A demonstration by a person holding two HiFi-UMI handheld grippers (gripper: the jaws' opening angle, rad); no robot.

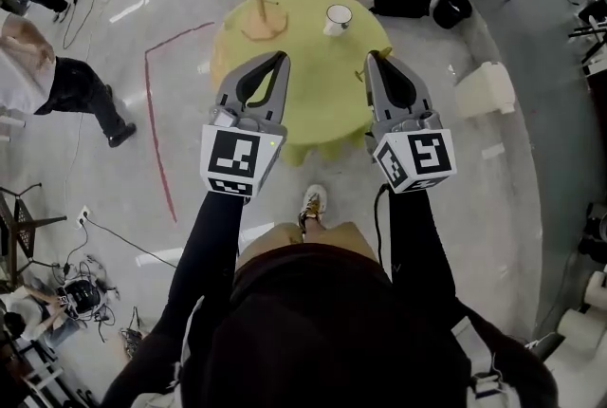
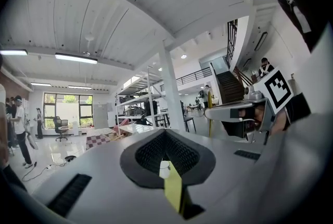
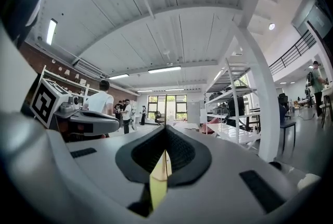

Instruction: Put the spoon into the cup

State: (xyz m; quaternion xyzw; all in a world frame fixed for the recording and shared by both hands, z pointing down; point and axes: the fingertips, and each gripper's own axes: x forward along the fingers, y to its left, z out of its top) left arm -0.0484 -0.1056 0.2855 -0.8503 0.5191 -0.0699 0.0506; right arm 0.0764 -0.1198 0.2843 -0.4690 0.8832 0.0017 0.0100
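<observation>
Both left gripper (image 1: pixel 282 57) and right gripper (image 1: pixel 371 57) have jaws together; only head view shows cup (image 1: pixel 338 18) whole.

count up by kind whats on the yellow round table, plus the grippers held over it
white cup: 1
wooden stand: 1
grippers: 2, the left gripper and the right gripper, both with jaws together and nothing between them
total: 4
</observation>
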